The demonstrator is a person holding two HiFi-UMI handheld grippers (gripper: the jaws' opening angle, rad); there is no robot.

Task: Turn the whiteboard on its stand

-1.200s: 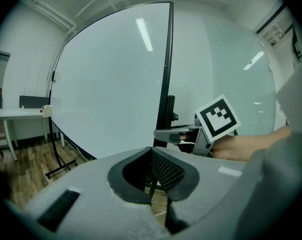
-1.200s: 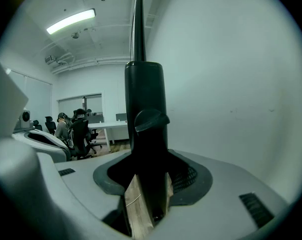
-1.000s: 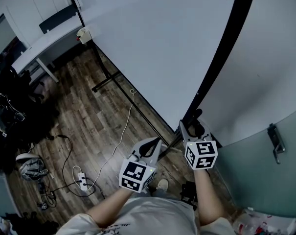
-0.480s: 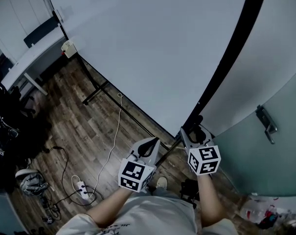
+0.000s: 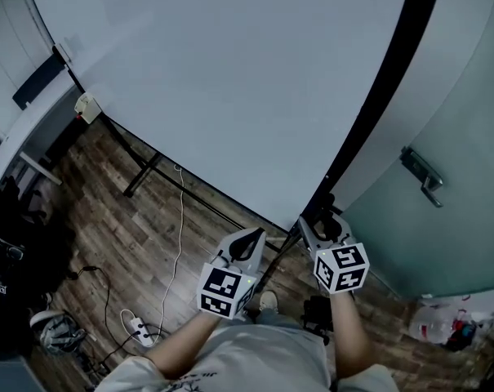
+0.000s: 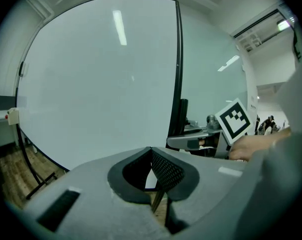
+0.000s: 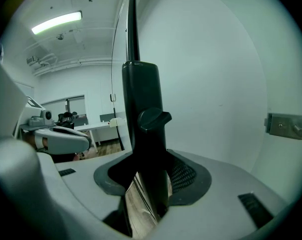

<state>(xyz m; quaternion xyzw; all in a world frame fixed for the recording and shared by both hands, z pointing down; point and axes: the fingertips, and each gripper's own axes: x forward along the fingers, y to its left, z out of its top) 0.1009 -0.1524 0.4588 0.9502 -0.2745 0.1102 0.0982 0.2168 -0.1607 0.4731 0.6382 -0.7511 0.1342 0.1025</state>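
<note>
The big whiteboard point(image 5: 230, 80) fills the upper head view, and its pale face point(image 6: 91, 84) spreads ahead in the left gripper view. A black stand post point(image 5: 385, 80) runs down the board's right edge. My right gripper point(image 5: 320, 223) is shut on that post low down, just below its clamp knob point(image 7: 153, 118). The post point(image 7: 141, 99) passes between the jaws of the right gripper point(image 7: 146, 184). My left gripper point(image 5: 248, 239) hangs just under the board's lower edge, jaws shut point(image 6: 151, 156), with nothing visibly held.
A frosted glass door with a metal handle point(image 5: 422, 178) stands close on the right. The stand's foot point(image 5: 140, 174) rests on the wood floor. A white cable and power strip point(image 5: 136, 327), dark bags point(image 5: 10, 251) and a white desk point(image 5: 26, 133) lie at the left.
The whiteboard now spreads further left across the head view, and the door handle has come closer. Both grippers keep their places, the right one still on the post.
</note>
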